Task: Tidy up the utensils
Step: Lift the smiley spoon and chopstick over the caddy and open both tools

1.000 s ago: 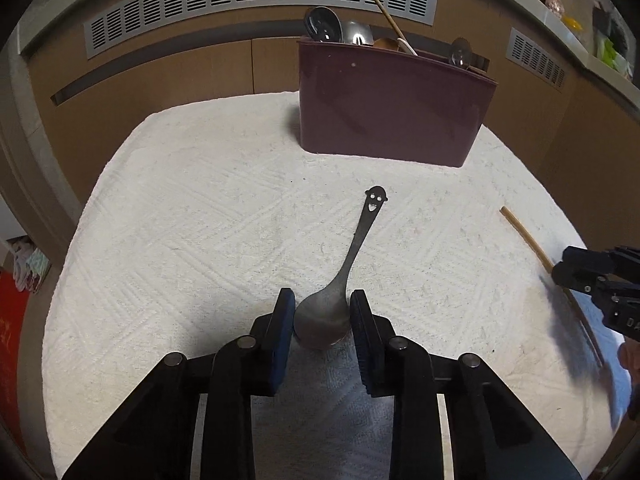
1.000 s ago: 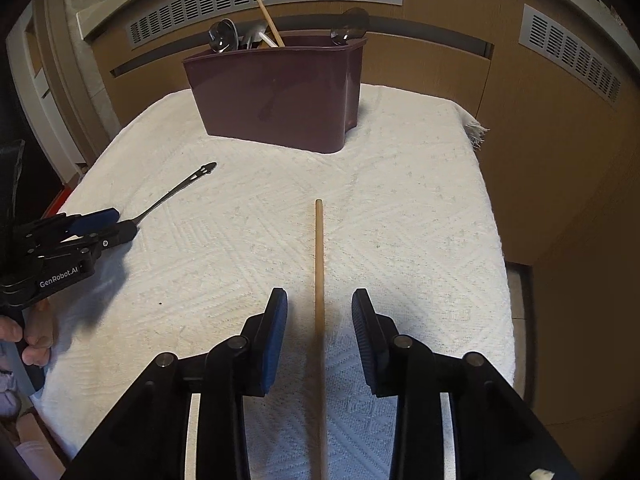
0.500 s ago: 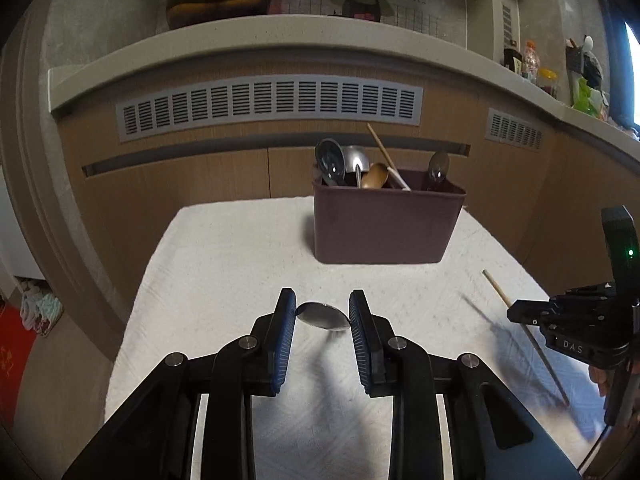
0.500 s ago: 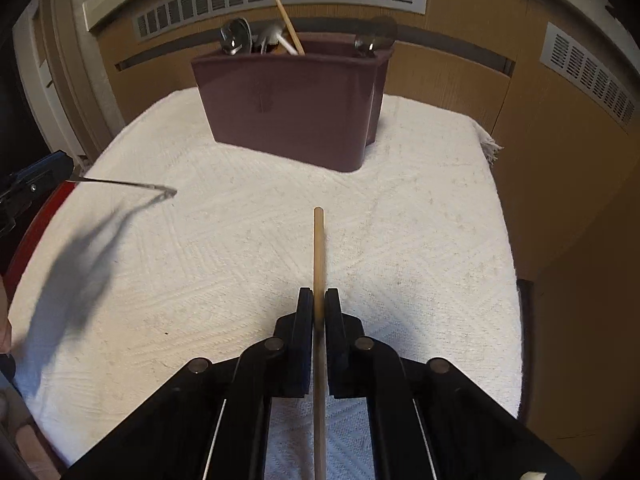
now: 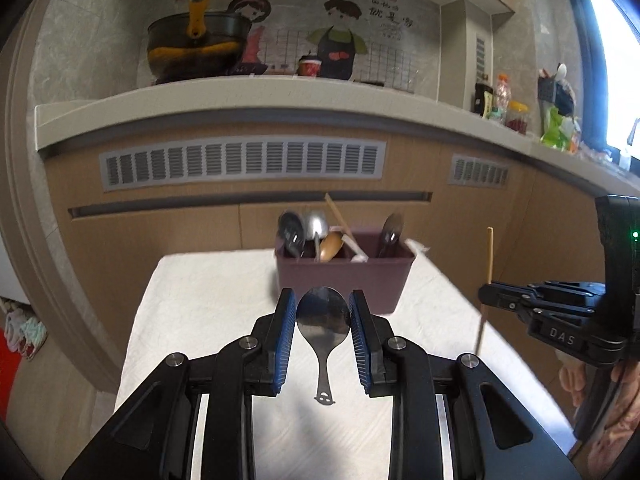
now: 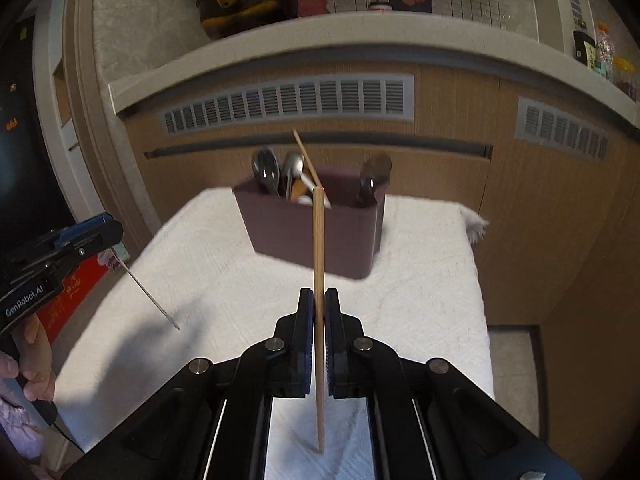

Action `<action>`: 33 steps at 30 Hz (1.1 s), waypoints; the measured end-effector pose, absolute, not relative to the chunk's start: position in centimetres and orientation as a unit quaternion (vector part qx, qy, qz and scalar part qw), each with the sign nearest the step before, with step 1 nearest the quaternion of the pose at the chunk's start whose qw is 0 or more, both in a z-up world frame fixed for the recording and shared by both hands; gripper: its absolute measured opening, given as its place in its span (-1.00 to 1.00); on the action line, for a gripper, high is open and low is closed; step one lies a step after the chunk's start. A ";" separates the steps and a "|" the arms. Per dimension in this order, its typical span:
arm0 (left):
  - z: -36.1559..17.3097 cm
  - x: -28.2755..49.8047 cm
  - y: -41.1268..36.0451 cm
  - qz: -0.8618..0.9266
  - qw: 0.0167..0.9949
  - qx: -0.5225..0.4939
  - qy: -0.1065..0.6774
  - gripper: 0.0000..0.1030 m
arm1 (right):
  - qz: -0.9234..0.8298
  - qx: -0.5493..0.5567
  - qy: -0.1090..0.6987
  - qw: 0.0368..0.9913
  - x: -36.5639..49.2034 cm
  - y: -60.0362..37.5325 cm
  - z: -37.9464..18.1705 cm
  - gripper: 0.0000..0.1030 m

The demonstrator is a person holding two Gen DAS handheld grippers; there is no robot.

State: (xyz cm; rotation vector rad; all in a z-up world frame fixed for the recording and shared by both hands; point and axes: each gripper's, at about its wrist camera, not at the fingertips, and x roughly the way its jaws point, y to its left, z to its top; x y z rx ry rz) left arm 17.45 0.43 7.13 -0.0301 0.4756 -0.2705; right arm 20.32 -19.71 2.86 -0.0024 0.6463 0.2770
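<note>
My left gripper (image 5: 323,312) is shut on the bowl of a metal spoon (image 5: 323,316); its handle with a smiley end hangs down above the white cloth. My right gripper (image 6: 319,312) is shut on a wooden chopstick (image 6: 318,240) held upright in the air; it also shows in the left wrist view (image 5: 489,256). The maroon utensil holder (image 5: 344,280) stands at the far end of the cloth (image 6: 312,232), with several spoons and a chopstick in it. The left gripper and the spoon handle (image 6: 148,300) show at the left of the right wrist view.
The white cloth (image 5: 208,300) covers a small table in front of wooden cabinets with vent grilles (image 6: 288,102). The table drops off on the left and right sides. A counter above holds a pot (image 5: 192,52) and bottles (image 5: 504,100).
Both grippers lifted off the cloth. The left raised the spoon until its handle hangs down. The right shut on the chopstick and raised it upright.
</note>
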 end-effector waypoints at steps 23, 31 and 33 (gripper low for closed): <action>16.1 34.6 -0.3 -0.157 0.974 -0.062 0.151 -0.45 | 0.101 -0.023 0.174 0.979 33.0 -18.6 16.8 -0.92; 10.8 38.0 -1.2 -0.154 0.965 -0.063 0.201 -0.45 | 0.101 -0.012 0.221 0.970 35.9 -18.3 11.3 -0.92; 9.7 38.6 -1.0 -0.153 0.963 -0.069 0.212 -0.45 | 0.104 -0.006 0.234 0.967 36.5 -18.2 10.0 -0.92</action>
